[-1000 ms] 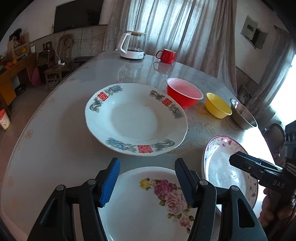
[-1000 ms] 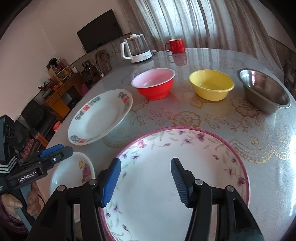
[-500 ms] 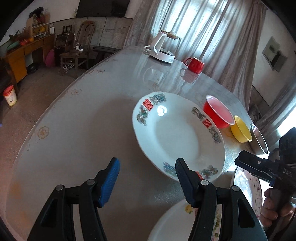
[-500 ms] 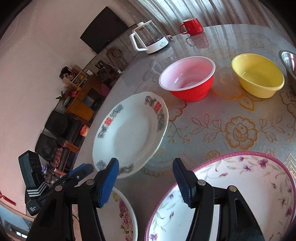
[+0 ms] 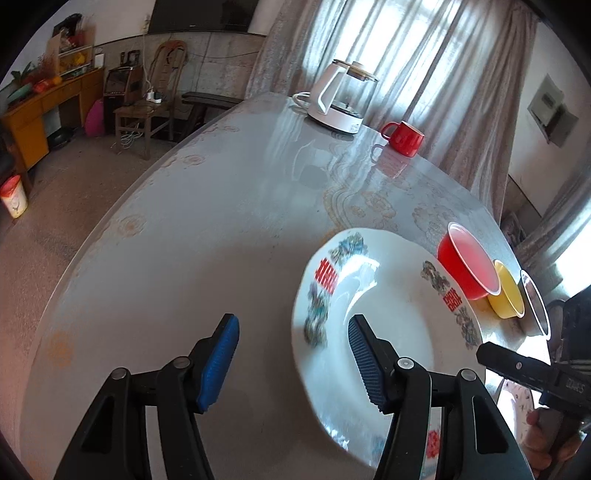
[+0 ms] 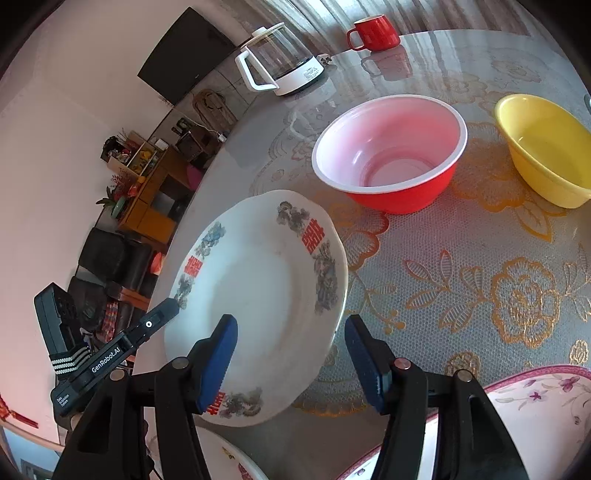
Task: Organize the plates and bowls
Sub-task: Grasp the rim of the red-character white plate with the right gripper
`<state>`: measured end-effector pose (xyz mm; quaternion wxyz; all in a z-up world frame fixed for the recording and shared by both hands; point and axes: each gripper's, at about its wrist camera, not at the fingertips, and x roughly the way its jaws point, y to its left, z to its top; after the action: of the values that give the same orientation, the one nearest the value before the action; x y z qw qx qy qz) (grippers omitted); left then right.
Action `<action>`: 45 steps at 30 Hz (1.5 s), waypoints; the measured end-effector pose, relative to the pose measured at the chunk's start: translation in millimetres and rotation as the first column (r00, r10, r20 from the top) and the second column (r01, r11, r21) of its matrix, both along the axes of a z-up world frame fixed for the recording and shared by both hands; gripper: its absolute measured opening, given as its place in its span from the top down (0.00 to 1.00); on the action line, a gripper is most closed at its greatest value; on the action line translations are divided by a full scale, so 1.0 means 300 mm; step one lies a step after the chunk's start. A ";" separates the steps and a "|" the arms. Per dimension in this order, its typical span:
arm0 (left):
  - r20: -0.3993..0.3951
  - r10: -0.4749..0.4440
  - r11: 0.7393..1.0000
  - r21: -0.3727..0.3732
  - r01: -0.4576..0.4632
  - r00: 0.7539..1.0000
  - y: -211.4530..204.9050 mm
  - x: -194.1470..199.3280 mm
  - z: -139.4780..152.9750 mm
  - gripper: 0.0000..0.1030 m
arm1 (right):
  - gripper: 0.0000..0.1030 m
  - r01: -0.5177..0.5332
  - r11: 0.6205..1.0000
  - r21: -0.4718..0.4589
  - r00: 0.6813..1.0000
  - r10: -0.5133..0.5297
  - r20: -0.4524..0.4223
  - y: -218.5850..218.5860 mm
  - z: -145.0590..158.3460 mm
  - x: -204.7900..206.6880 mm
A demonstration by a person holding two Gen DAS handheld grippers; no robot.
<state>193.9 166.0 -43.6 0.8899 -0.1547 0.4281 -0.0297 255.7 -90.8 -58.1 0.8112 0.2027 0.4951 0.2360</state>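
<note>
The left gripper (image 5: 293, 354) has its jaws closing, with only bare table (image 5: 184, 266) between them; the rim of the white plate with red characters (image 5: 402, 332) lies behind its right finger. The right gripper (image 6: 290, 356) stands half wide and empty above that same plate's near rim. A pink-rimmed floral plate (image 6: 535, 410) lies under its right finger. Beyond sit a red bowl (image 6: 391, 155), a yellow bowl (image 6: 543, 147), a glass kettle (image 6: 280, 59) and a red mug (image 6: 375, 33).
</note>
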 end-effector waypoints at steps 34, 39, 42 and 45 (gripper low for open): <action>-0.023 -0.136 0.988 0.070 0.138 0.990 -0.140 -0.031 -0.026 0.59 | 0.41 -0.063 0.993 -0.096 0.998 0.062 -0.010 0.030 -0.027 0.035; -0.019 -0.130 0.985 0.108 0.131 0.991 -0.151 -0.011 -0.033 0.59 | 0.40 -0.072 0.992 -0.103 0.997 0.072 -0.008 0.038 -0.028 0.040; -0.029 -0.129 0.984 0.123 0.132 0.991 -0.158 0.013 -0.039 0.57 | 0.40 -0.068 0.992 -0.110 0.998 0.069 0.000 0.046 -0.027 0.033; -0.021 -0.126 0.986 0.109 0.127 0.992 -0.151 0.003 -0.032 0.57 | 0.40 -0.062 0.992 -0.112 0.998 0.063 0.001 0.048 -0.028 0.030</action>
<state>194.9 120.8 -53.2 0.8904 -0.0781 0.4443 -0.0613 264.5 -76.5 -66.4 0.8147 0.1407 0.5117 0.2337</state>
